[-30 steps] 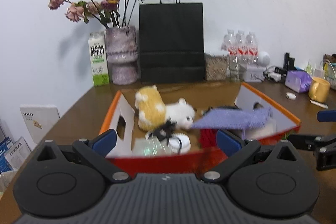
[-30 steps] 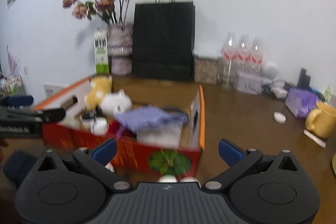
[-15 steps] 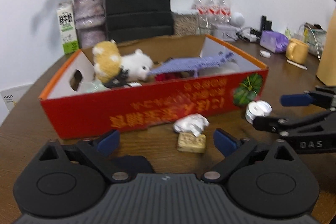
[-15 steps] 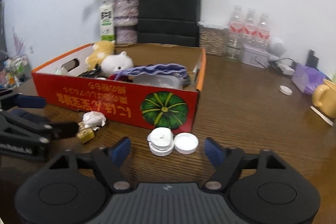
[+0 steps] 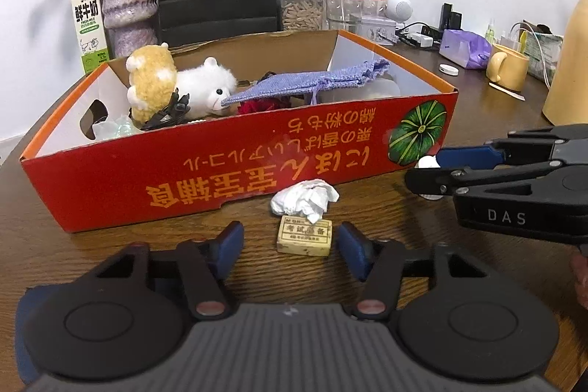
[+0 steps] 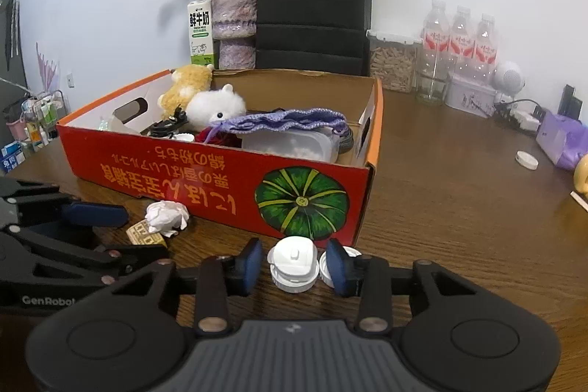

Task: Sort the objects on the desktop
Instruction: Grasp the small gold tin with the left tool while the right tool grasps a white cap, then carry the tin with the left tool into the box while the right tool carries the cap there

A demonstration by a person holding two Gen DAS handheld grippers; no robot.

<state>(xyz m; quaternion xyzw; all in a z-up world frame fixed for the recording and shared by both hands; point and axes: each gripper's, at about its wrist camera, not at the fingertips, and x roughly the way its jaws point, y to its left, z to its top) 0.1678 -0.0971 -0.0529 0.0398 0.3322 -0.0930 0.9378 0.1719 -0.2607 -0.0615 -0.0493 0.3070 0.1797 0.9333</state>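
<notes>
Both grippers sit low over the wooden table [image 5: 477,120], on the near side of the red cardboard box [image 5: 235,168], which serves as the landmark. That box's front wall carries upside-down orange Japanese and Chinese lettering and a green pumpkin picture at its right end. Just in front of that wall's middle lies a small cream eraser [image 5: 304,236] with a printed Chinese label too small to read surely, and a crumpled white tissue [image 5: 304,199] lies against the eraser's far edge. The left gripper [image 5: 290,250] has its blue pads on either side of the eraser, jaws closing but not yet touching it. In front of the pumpkin corner, a white flip-top cap [image 6: 293,263] stands between the pads of the right gripper [image 6: 294,265], whose jaws are also closing, with small gaps still showing; a second white lid [image 6: 340,263] sits partly behind the right pad. From the left wrist view the right gripper's side reads "DAS"; from the right wrist view the left gripper's reads "GenRobot". Behind the box's left end stands a milk carton [image 6: 200,28] marked "FRESH MILK" under large Chinese characters.
</notes>
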